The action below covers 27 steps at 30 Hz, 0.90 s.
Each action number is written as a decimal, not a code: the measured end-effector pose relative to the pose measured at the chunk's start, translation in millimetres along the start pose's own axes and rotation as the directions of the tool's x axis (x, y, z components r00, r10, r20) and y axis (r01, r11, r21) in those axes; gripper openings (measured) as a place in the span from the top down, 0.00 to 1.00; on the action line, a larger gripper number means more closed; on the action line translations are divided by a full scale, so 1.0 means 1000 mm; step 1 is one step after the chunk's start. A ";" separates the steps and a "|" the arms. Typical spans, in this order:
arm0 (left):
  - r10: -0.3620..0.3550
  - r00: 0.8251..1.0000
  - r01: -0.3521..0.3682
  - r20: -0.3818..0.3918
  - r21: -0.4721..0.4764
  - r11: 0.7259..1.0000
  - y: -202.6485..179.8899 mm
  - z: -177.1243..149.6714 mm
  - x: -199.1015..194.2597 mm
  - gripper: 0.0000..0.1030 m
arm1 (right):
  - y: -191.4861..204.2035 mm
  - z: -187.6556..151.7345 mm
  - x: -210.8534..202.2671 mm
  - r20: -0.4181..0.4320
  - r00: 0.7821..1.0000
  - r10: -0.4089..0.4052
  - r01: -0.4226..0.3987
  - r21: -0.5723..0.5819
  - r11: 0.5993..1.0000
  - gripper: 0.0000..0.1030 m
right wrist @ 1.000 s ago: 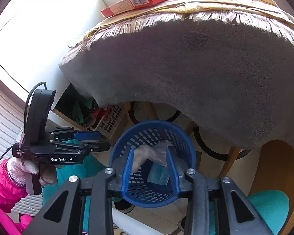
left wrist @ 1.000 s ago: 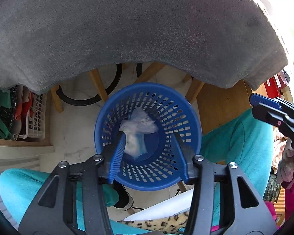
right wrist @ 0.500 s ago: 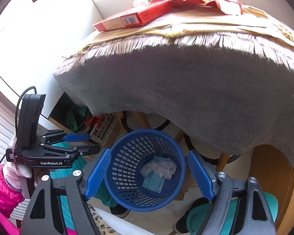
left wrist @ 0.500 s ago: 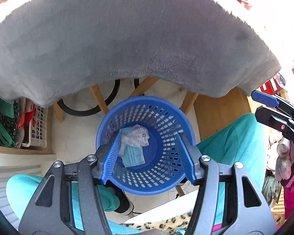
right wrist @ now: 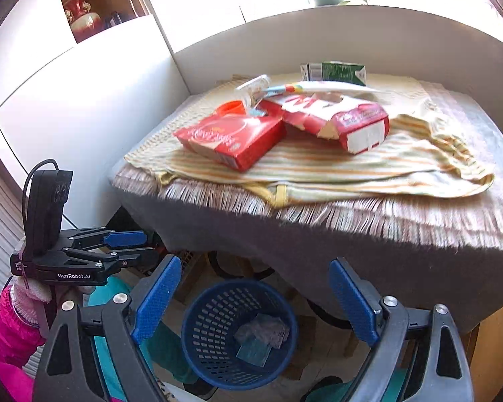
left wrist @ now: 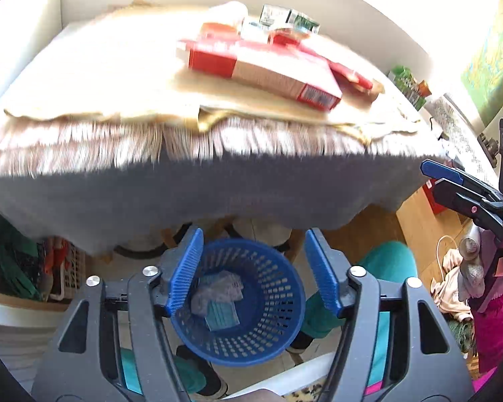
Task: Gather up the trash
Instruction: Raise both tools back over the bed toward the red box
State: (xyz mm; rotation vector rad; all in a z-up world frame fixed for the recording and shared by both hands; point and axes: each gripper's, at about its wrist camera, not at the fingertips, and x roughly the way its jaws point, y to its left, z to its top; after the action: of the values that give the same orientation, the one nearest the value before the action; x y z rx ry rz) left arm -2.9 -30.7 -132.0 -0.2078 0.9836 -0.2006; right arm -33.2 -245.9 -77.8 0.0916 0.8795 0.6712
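Note:
A blue mesh basket (left wrist: 268, 328) (right wrist: 204, 345) stands on the floor below the table edge, holding a crumpled clear wrapper (right wrist: 265, 330) and a teal mask (left wrist: 223, 315). My left gripper (left wrist: 253, 268) is open and empty above it. My right gripper (right wrist: 255, 301) is open wide and empty above it. On the table lie two red cartons (right wrist: 231, 139) (right wrist: 338, 117), a green carton (right wrist: 333, 72), a clear plastic cup (right wrist: 255, 88) and an orange lid (right wrist: 231, 107). The red carton also shows in the left wrist view (left wrist: 268, 70).
A striped yellow cloth (right wrist: 385, 167) lies over a fringed grey tablecloth (right wrist: 318, 244). A white crate (left wrist: 67, 271) of clothes sits under the table at left. Teal-clad legs (left wrist: 385, 268) flank the basket. White walls stand behind the table.
Both grippers have risen and tilted up, so the tabletop and its trash come into view. The right gripper opened and dropped the wrapper into the basket. The left stays open.

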 end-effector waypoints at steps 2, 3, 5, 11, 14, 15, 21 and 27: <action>-0.002 1.000 0.002 0.021 0.005 1.000 -0.001 0.011 -0.005 0.35 | -0.004 0.010 -0.007 0.022 1.000 -0.004 0.004 0.001 1.000 0.11; -0.004 0.999 0.004 0.032 0.006 1.000 -0.003 0.017 -0.008 0.35 | -0.007 0.017 -0.012 0.032 0.999 -0.009 0.009 0.000 1.000 0.11; -0.011 0.999 0.011 0.050 -0.001 1.000 -0.003 0.029 -0.011 0.35 | -0.012 0.026 -0.016 0.049 0.999 -0.024 0.025 -0.003 1.000 0.11; -0.043 0.996 0.045 0.077 -0.026 0.999 -0.004 0.062 -0.014 0.35 | -0.022 0.053 -0.023 0.077 0.996 -0.054 0.055 -0.011 0.998 0.11; -0.068 0.995 0.072 0.069 -0.057 0.996 -0.004 0.074 -0.006 0.35 | -0.027 0.063 -0.024 0.086 0.995 -0.057 0.058 -0.015 0.998 0.11; -0.079 0.995 0.084 0.063 -0.075 0.994 -0.002 0.077 -0.003 0.35 | -0.028 0.067 -0.023 0.089 0.995 -0.054 0.056 -0.017 0.998 0.11; -0.122 0.992 0.125 0.031 -0.144 0.982 0.002 0.092 0.019 0.35 | -0.038 0.086 -0.016 0.093 0.994 -0.061 0.062 -0.018 0.998 0.11; -0.144 0.989 0.145 0.020 -0.207 0.968 0.008 0.108 0.033 0.35 | -0.049 0.098 -0.005 0.082 0.994 -0.072 0.073 -0.012 0.997 0.11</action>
State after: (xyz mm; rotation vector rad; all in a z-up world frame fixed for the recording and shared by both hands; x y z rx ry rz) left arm 106.1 -22.4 -103.0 -0.4724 0.9851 -0.2306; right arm 61.7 -269.3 -27.4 0.0732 0.7952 0.6023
